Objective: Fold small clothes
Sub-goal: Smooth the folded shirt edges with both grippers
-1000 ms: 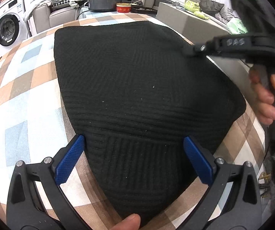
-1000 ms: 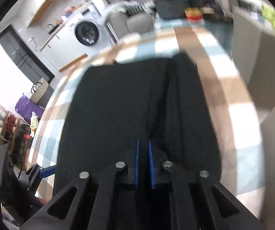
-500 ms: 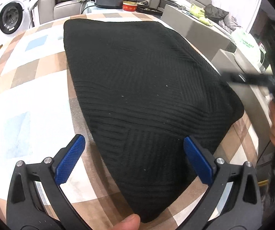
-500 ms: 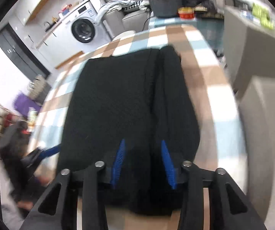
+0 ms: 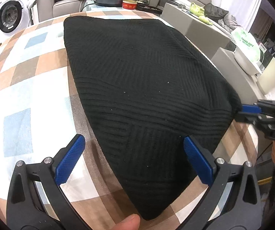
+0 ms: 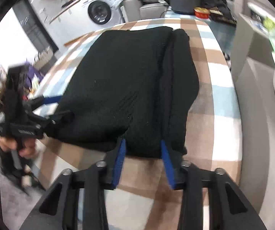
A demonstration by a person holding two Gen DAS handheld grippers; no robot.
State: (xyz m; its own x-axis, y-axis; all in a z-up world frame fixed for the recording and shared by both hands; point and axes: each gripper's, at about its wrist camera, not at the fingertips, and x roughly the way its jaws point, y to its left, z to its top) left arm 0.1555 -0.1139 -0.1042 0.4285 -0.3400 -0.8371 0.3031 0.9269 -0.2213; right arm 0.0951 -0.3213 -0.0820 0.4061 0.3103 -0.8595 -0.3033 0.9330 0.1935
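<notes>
The black knit garment (image 5: 147,99) lies folded on the checked table (image 5: 22,99), and its near right corner could slip off the edge if you tug. Your left gripper (image 5: 131,159) is spread wide above the near corner. Your right gripper (image 6: 143,163) has just been narrowing but grips nothing, and may catch only one layer.

Both wrist views close, angled down, share black garment (image 5: 147,88); right blurred.
</notes>
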